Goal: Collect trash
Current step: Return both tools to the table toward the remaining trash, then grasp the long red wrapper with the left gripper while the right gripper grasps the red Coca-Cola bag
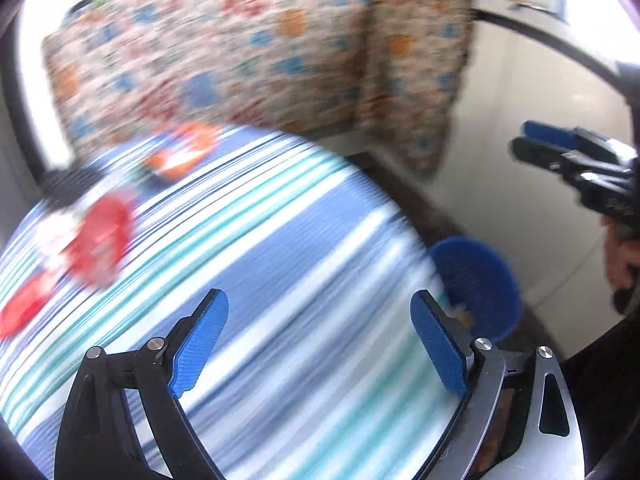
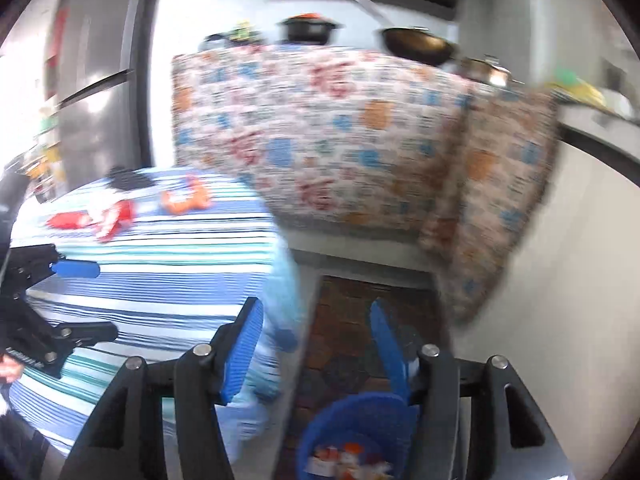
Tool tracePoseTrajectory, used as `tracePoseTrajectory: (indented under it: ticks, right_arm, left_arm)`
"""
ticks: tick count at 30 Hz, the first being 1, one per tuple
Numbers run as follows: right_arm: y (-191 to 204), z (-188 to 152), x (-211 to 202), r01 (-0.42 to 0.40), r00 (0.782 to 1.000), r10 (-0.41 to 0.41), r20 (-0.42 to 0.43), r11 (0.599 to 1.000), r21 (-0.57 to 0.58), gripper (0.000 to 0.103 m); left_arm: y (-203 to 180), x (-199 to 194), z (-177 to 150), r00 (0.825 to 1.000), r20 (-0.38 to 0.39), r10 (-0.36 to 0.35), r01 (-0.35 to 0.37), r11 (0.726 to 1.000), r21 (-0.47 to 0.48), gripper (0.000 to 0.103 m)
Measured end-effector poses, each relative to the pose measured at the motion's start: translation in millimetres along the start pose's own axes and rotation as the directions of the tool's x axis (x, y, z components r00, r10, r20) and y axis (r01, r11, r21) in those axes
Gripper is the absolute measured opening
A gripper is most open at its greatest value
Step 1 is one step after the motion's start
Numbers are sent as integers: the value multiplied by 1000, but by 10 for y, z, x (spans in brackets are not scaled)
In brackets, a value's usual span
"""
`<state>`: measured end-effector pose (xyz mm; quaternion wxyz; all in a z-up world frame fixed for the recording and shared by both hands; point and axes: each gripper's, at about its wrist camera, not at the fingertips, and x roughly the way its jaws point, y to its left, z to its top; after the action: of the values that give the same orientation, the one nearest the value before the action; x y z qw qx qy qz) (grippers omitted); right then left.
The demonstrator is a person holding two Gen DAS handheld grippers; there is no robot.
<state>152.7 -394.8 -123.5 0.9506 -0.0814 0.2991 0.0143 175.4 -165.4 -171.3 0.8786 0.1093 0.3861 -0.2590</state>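
Between pickups: both tongs empty, wrappers left on the striped table, bin on the floor at its edge.

Left wrist view: the left gripper (image 1: 320, 340) hangs wide open with nothing between its blue pads, over the blue-and-white striped tablecloth (image 1: 280, 264); the red crumpled wrappers (image 1: 102, 238) and an orange-and-white wrapper (image 1: 182, 152) lie well ahead to its left, so reaching them looks like the next move. The right gripper (image 1: 532, 140) appears nearly closed, though the blur leaves that unsure. Right wrist view: the right gripper (image 2: 316, 344) is in fact parted and empty, poised above the blue plastic mesh bin (image 2: 320, 436), which already holds some wrappers. No writing is legible; motion blur smears everything.
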Motion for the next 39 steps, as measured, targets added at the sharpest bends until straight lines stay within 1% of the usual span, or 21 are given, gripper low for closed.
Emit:
tracePoseTrajectory:
  ticks: [2, 4, 6, 9, 11, 12, 14, 17, 21, 23, 25, 28, 32, 35, 39]
  right_arm:
    - [405, 57, 147, -67, 998, 66, -19, 997, -39, 57]
    - [833, 105, 273, -144, 989, 141, -42, 987, -68, 57]
    - [1228, 128, 388, -213, 976, 207, -76, 973, -93, 57]
    - [1761, 112, 532, -267, 960, 250, -126, 954, -140, 58]
    - [1997, 84, 639, -284, 953, 260, -157, 945, -159, 58]
    - [2099, 77, 708, -295, 948, 267, -175, 942, -161, 60]
    - [2272, 59, 828, -306, 939, 270, -214, 940, -154, 61]
    - [2454, 32, 1000, -307, 932, 267, -244, 941, -145, 61]
    - [2594, 18, 1131, -310, 924, 267, -275, 943, -123, 62]
    - [2610, 16, 1156, -301, 926, 261, -274, 947, -117, 67]
    - [2624, 21, 1173, -299, 929, 261, -263, 947, -114, 67]
    - [2611, 23, 1169, -302, 929, 266, -257, 946, -114, 68]
    - [2598, 41, 1191, -307, 928, 271, -256, 945, -114, 69]
    - [2605, 55, 1215, -307, 928, 271, -258, 945, -111, 70]
    - [2602, 57, 1224, -308, 927, 272, -259, 945, -109, 70]
  left_arm:
    - [337, -29, -172, 998, -21, 60, -61, 997, -41, 93]
    - [705, -24, -323, 990, -58, 129, -134, 988, -83, 93]
    - [1007, -35, -424, 984, -86, 156, -166, 978, -124, 93]
    - [1455, -63, -528, 979, -123, 162, -184, 962, -203, 93]
    - [1610, -61, -545, 975, -125, 185, -208, 956, -208, 93]
    - [1698, -66, -568, 972, -131, 196, -220, 954, -204, 93]
    - [1819, -65, -597, 970, -145, 194, -220, 956, -193, 103]
    - [1952, -90, -615, 975, -145, 168, -190, 969, -155, 103]
    - [2100, -126, -640, 984, -141, 109, -121, 989, -82, 103]
    - [2210, -116, -631, 987, -142, 80, -87, 995, -44, 103]
    - [2377, -133, -658, 989, -138, 54, -57, 998, -20, 103]
    - [2621, -134, -650, 990, -135, 43, -45, 999, -11, 103]
    - [2861, -28, -533, 990, -134, 43, -46, 999, -16, 103]
    - [2909, 64, -429, 991, -133, 34, -34, 999, 4, 103]
    - [2866, 206, -276, 991, -129, 34, -30, 999, 31, 103]
